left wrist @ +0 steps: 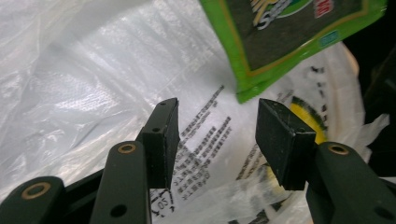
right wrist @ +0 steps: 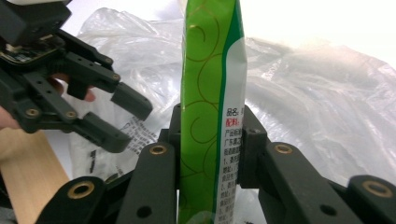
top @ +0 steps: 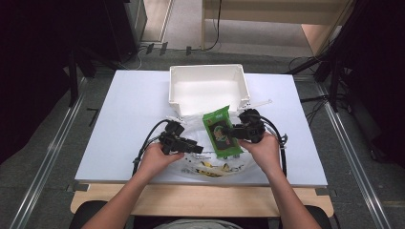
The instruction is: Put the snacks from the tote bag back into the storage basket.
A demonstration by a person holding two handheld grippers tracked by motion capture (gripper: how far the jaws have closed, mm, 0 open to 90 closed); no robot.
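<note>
A green snack packet (top: 220, 132) hangs over a clear printed plastic bag (top: 210, 164) at the table's front middle. My right gripper (top: 230, 132) is shut on the packet (right wrist: 210, 93), gripping it edge-on between both jaws. My left gripper (top: 200, 149) stands open just left of the packet, low over the bag (left wrist: 93, 84), with nothing between its fingers (left wrist: 161, 140). In the left gripper view the packet's lower corner (left wrist: 280, 42) sits just beyond the jaws. The right gripper view shows the left gripper (right wrist: 123, 119) open at the left.
A white empty bin (top: 208, 88) stands behind the bag at the table's middle back. The white tabletop (top: 129, 109) lies bare to the left and right. A wooden ledge (top: 191, 200) runs along the front edge.
</note>
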